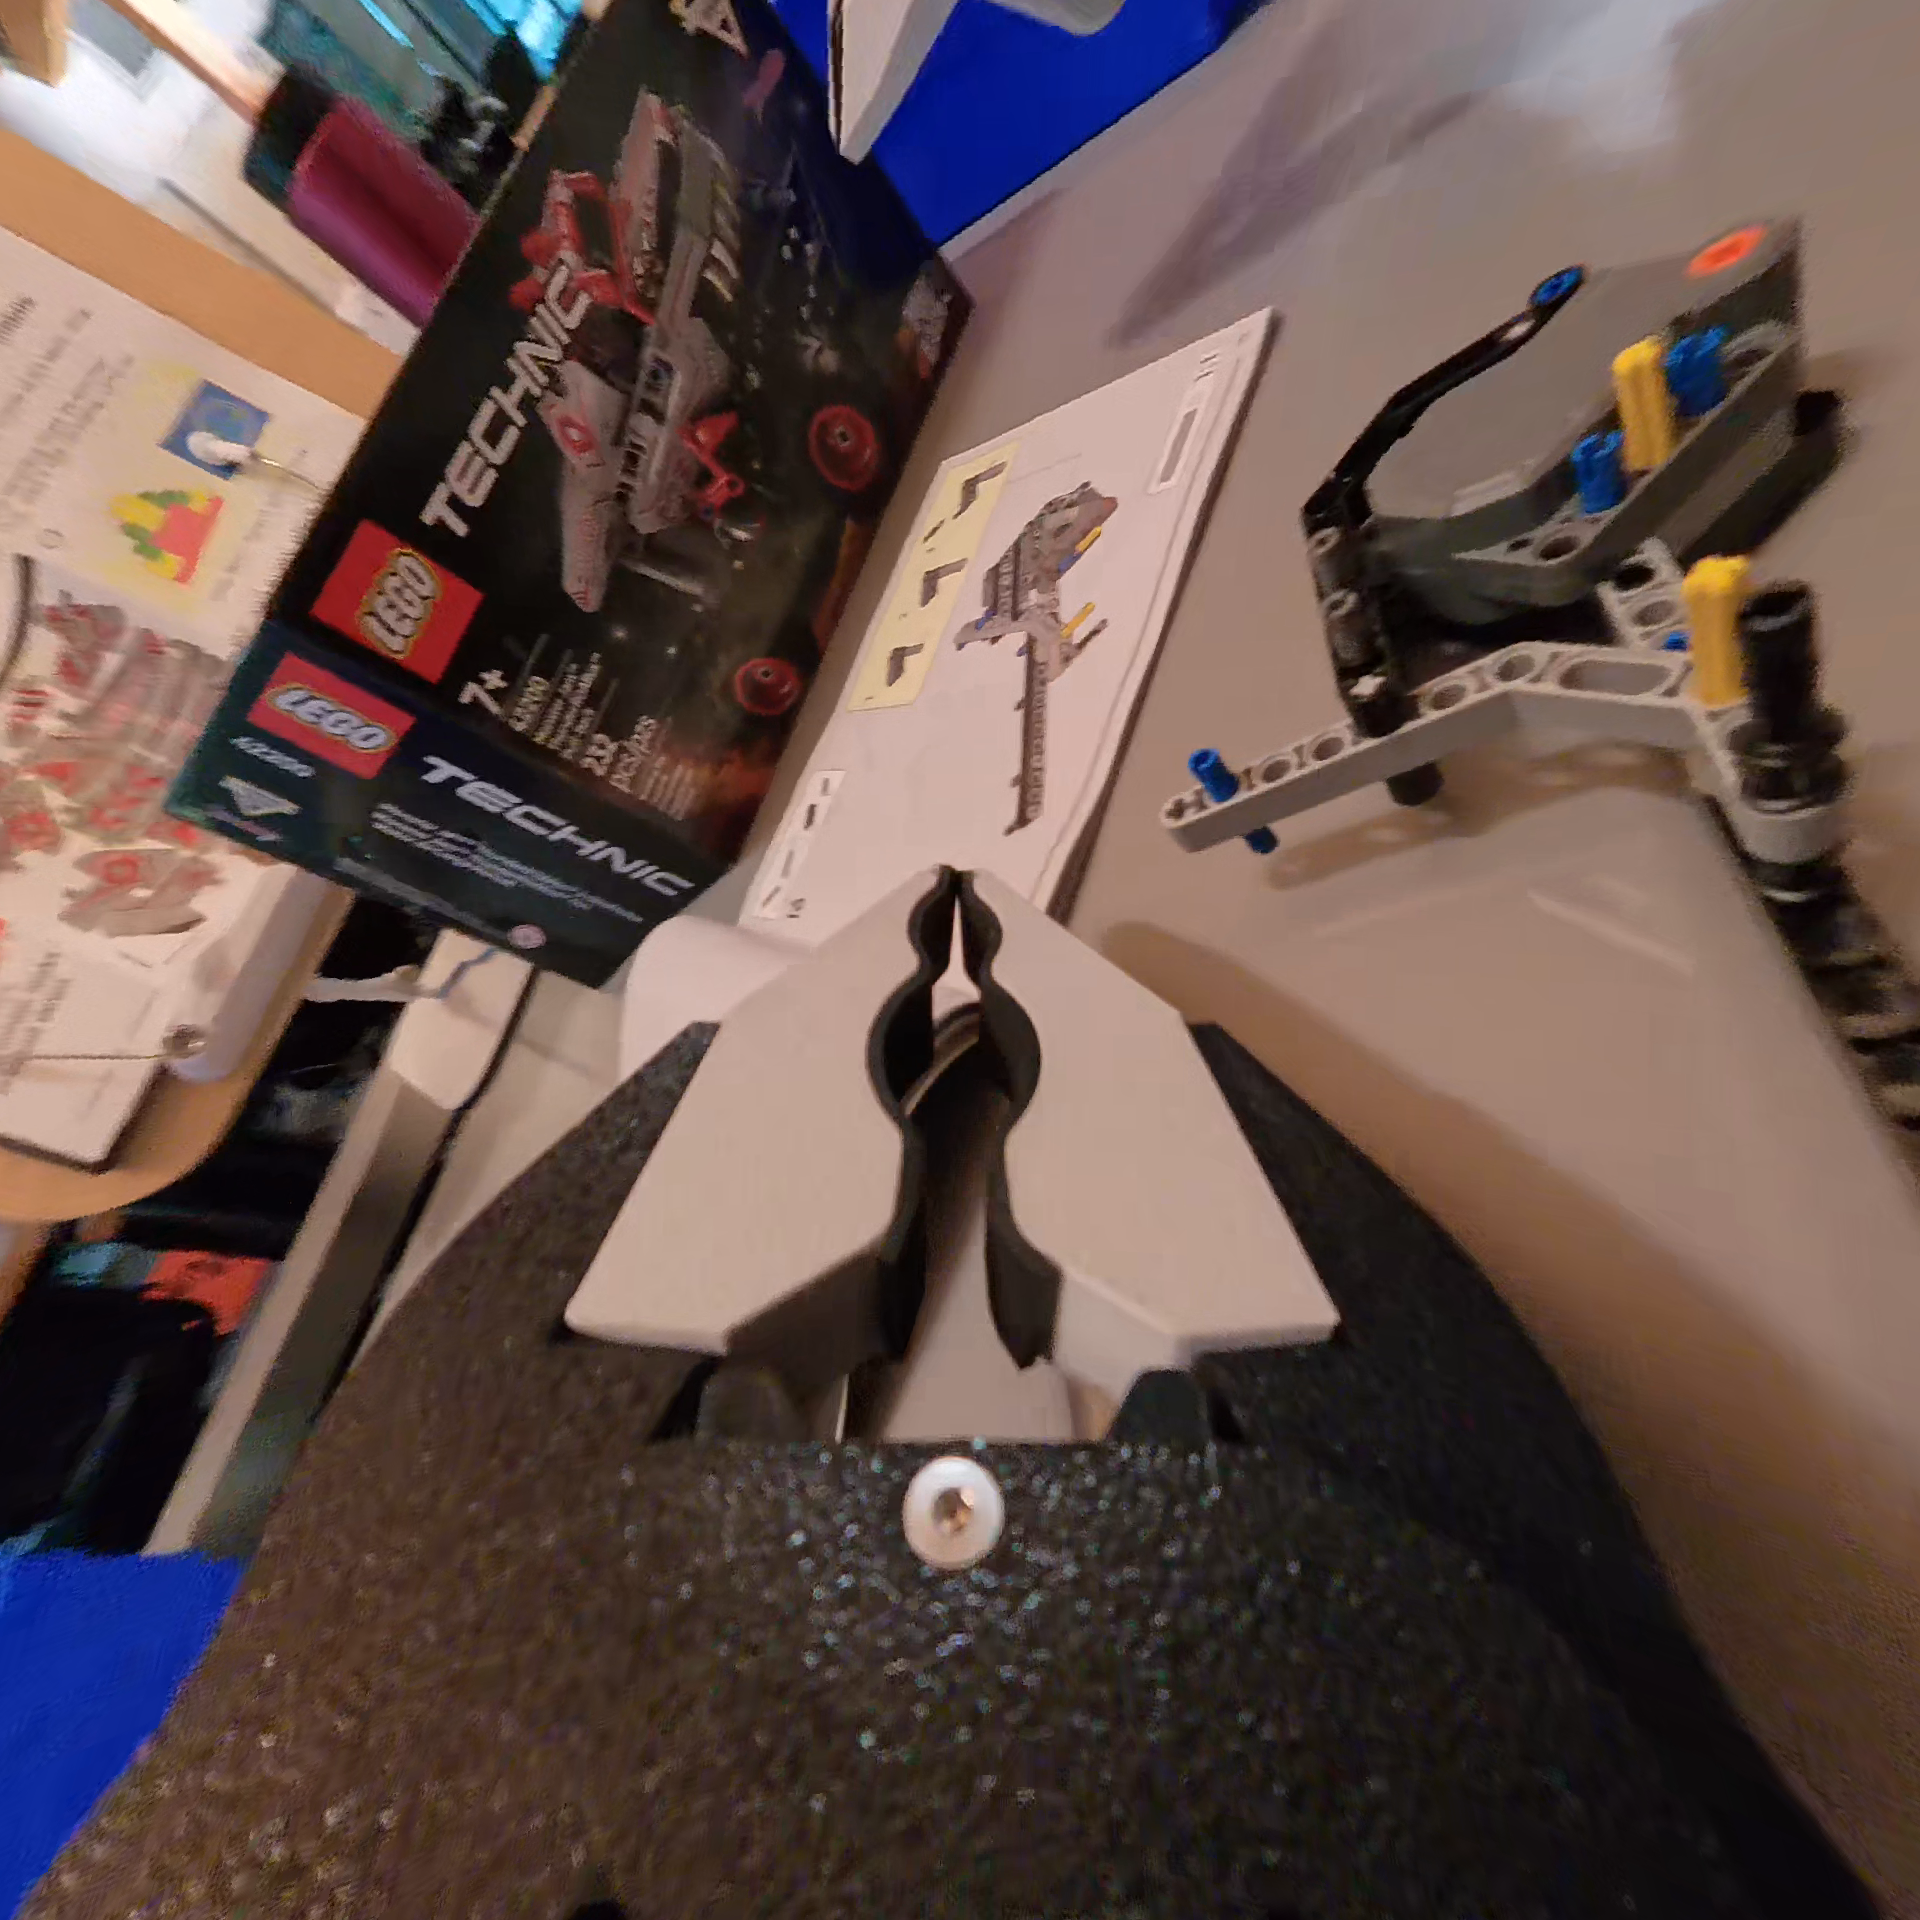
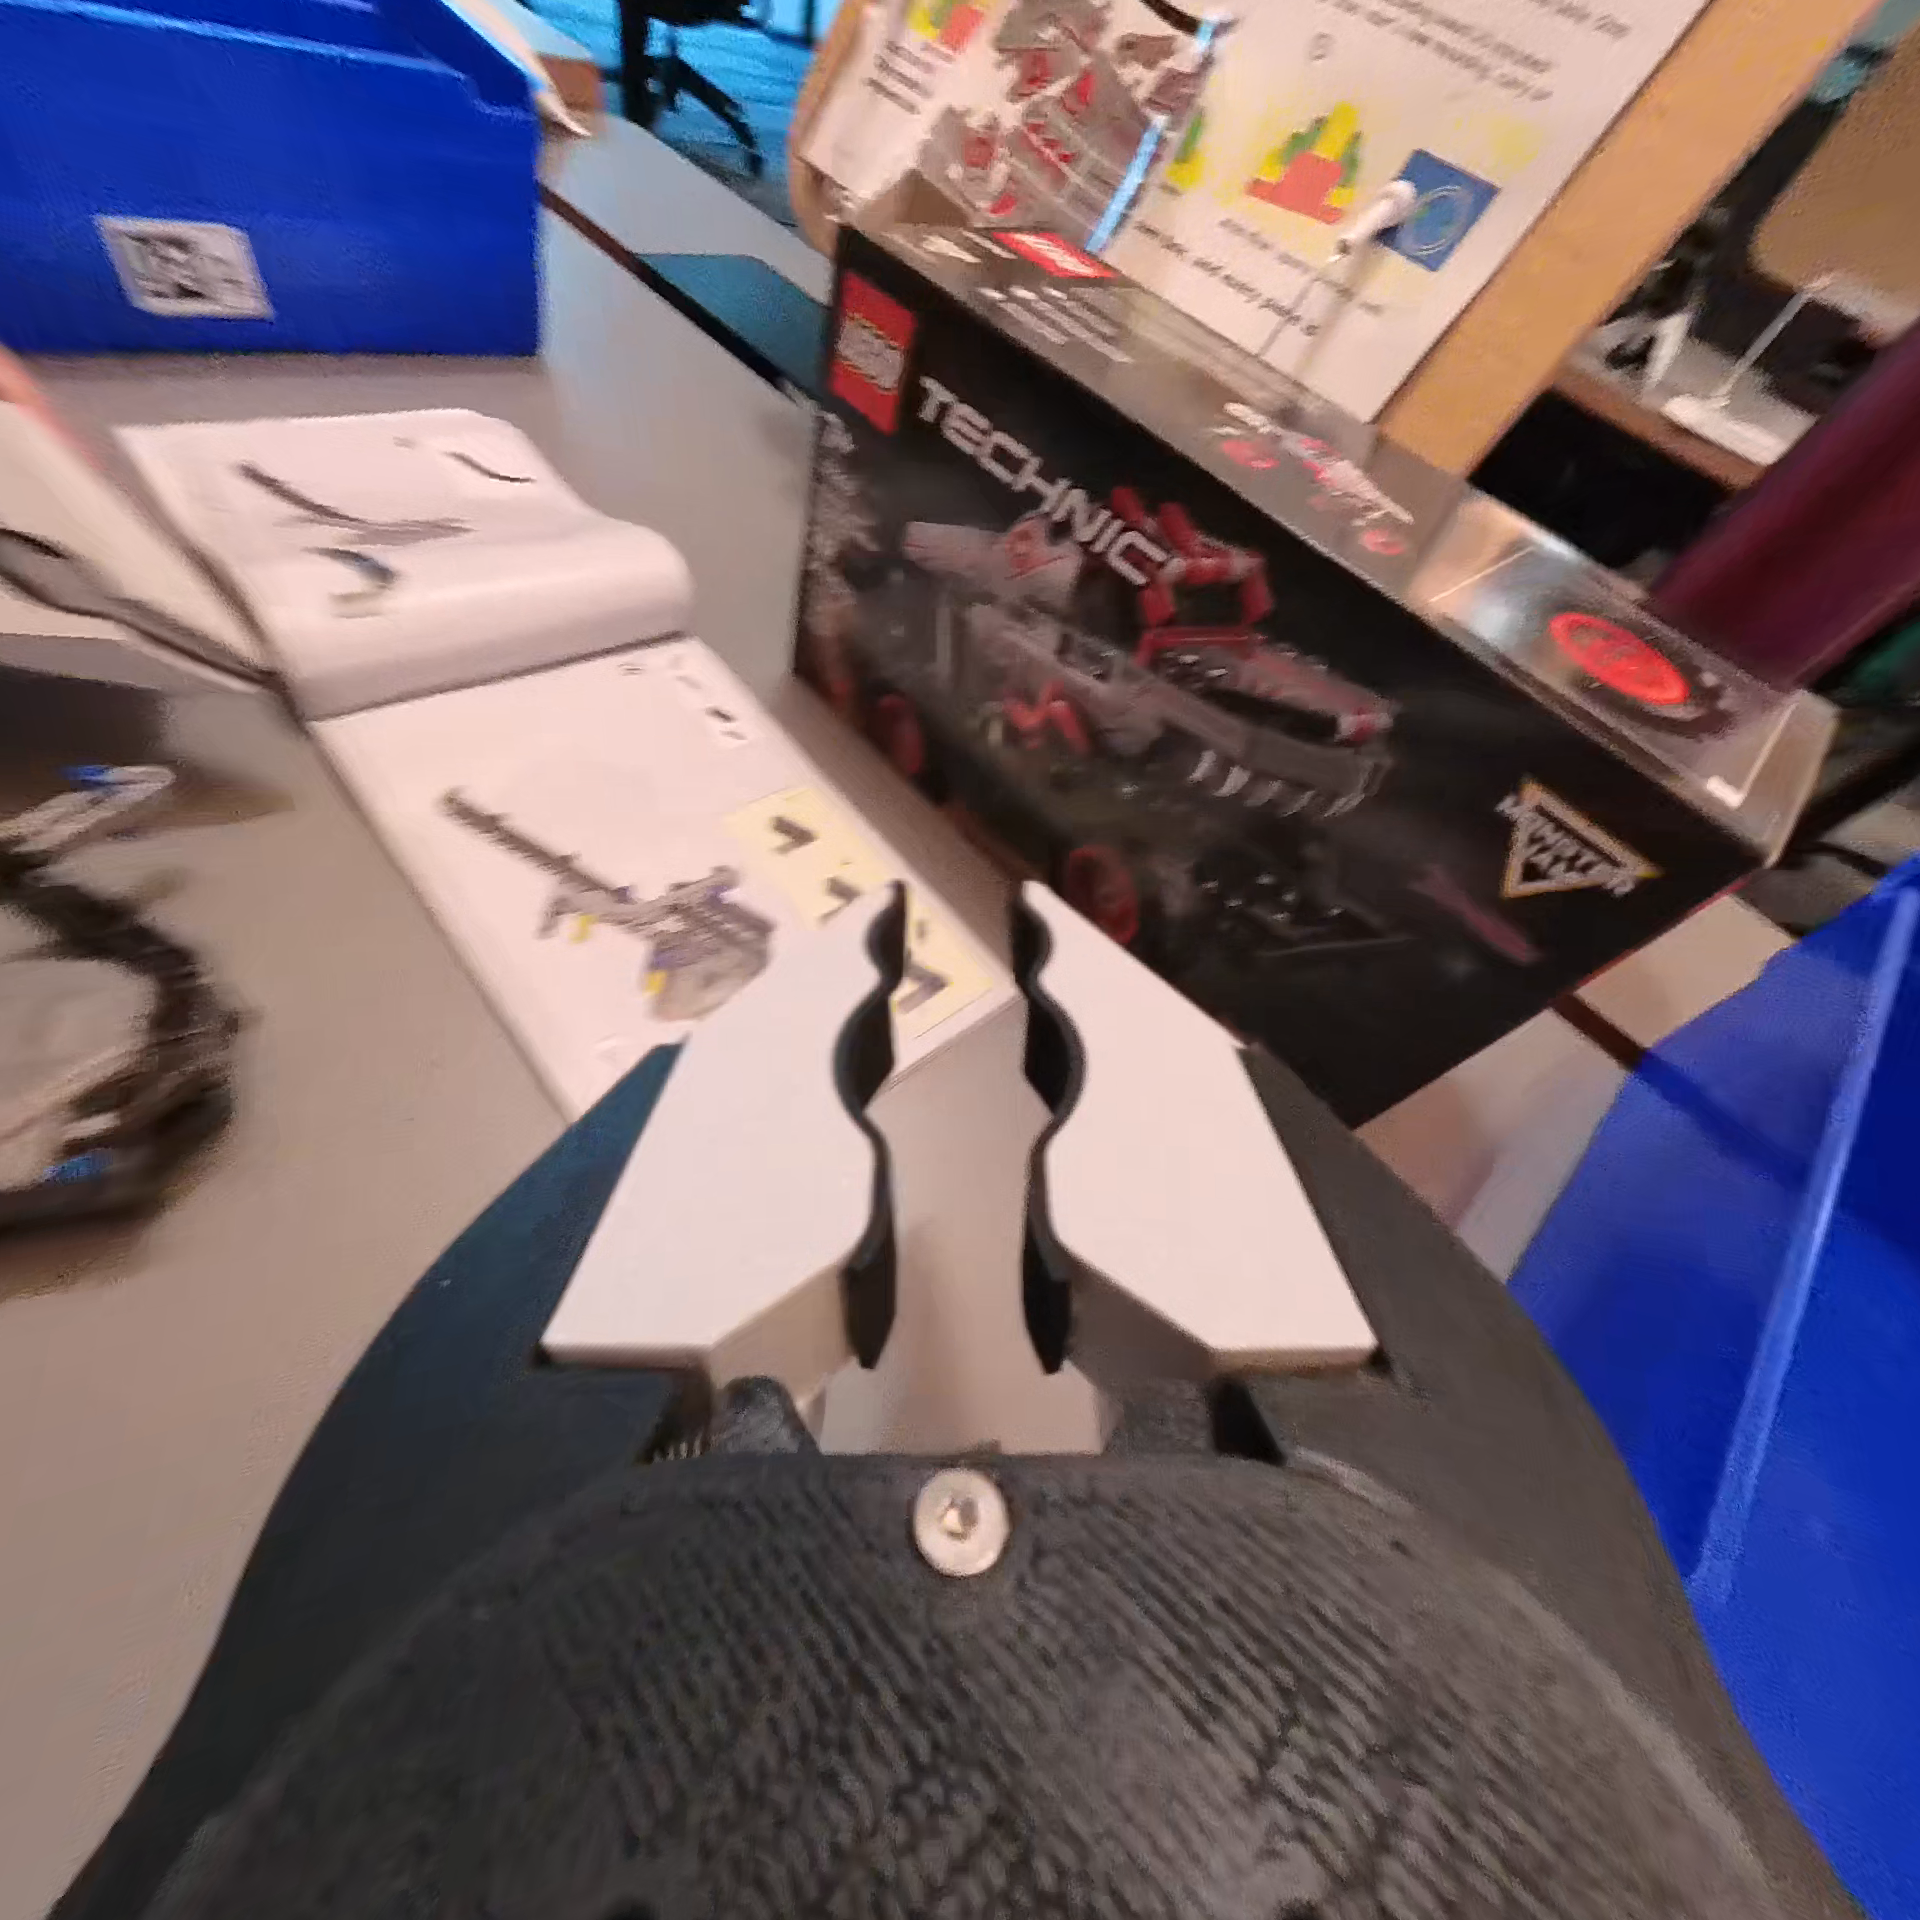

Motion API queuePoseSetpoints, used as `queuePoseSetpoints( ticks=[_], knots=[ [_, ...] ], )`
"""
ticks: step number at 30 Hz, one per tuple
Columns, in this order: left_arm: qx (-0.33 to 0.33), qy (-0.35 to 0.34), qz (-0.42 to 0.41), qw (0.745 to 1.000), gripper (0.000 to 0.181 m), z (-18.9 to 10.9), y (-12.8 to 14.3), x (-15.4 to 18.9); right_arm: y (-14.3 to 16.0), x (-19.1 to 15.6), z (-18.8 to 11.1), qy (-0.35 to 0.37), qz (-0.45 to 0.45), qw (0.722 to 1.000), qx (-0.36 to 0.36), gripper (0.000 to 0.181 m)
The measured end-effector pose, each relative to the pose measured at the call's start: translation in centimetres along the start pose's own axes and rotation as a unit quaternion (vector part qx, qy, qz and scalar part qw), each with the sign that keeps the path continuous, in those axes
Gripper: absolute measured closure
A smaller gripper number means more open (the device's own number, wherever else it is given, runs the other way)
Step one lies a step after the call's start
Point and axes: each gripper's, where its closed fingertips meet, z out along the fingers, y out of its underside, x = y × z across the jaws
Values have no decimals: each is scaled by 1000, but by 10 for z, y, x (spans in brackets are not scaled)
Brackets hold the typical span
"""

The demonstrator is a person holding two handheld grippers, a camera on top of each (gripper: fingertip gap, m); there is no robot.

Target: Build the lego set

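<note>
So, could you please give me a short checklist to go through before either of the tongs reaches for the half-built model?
1. Left tongs free of any piece: ok, tips together with nothing between them.
2. Right tongs ready to grip: ok, open and empty.
3. Half-built model resting on the table: ok, apart from both tongs.
4. Instruction booklet open: ok, flat beside the set's box.
5. Next loose piece located: cannot tell, none shows clearly.
6. Blue bin clear of the right tongs: cannot tell, it stands close on that side.
</note>
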Motion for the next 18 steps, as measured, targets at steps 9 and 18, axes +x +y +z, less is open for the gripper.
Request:
queuePoseSetpoints(
  ticks=[9, 18],
  knots=[
    [45, -50, -5, 998, 181, -8, -13, -18, 41, 22, 22, 153, -106, 978, -94, 181],
    [37, -35, 22, 998, 181, 0, -11, -4, 72, 47, 12, 195, -92, 965, -148, 181]
  ],
)
